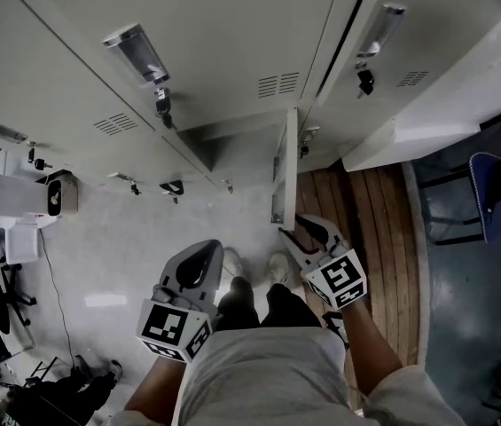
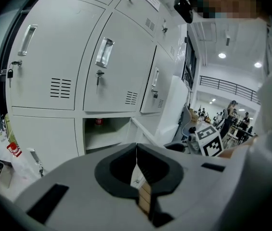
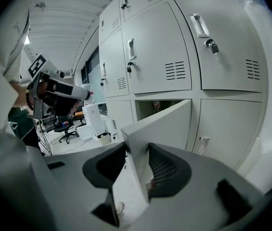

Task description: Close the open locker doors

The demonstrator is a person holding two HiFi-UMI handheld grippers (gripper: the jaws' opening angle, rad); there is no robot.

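**R gripper clamped on low locker door; L gripper idle**

Pose: both forearms come down in front of the body. The R forearm (image 1: 367, 344) stretches fwd, so the R gripper (image 1: 293, 227) (image 3: 136, 150) noses low toward the lockers (image 1: 223, 25). Its marker cube (image 1: 343, 278) faces up. The L gripper (image 1: 207, 248) (image 2: 136, 147) hangs just left of the person's shoes (image 1: 232, 263), pointing the same way, apart from the bank.

Materials/shapes: the lockers are pale grey sheet metal w/ flat rectangular fronts. Each has louvred vents (image 1: 278, 84) and a recessed bright-metal handle (image 1: 136, 51), w/ keys (image 1: 163, 106) hanging in the locks. The grippers are matt grey plastic w/ dark curved inner pads, the R pad ribbed. The floor (image 1: 135, 247) is pale and glossy, w/ a wood-plank strip (image 1: 365, 229) at right.

Door vs jaws: the locker door (image 1: 284, 162) (image 3: 164, 124), a thin flat panel, stands swung out edge-on from the bottom-row compartment (image 1: 210, 145) (image 2: 104, 134). Its free edge runs betw. the R jaws, which press on it from both sides. The L jaws are pressed together tip to tip w/ nothing betw. them, well left of the door. A small red item (image 2: 98, 121) sits inside the compartment, too small to ID. A further white panel (image 1: 450, 96) juts out at the bank's far right.
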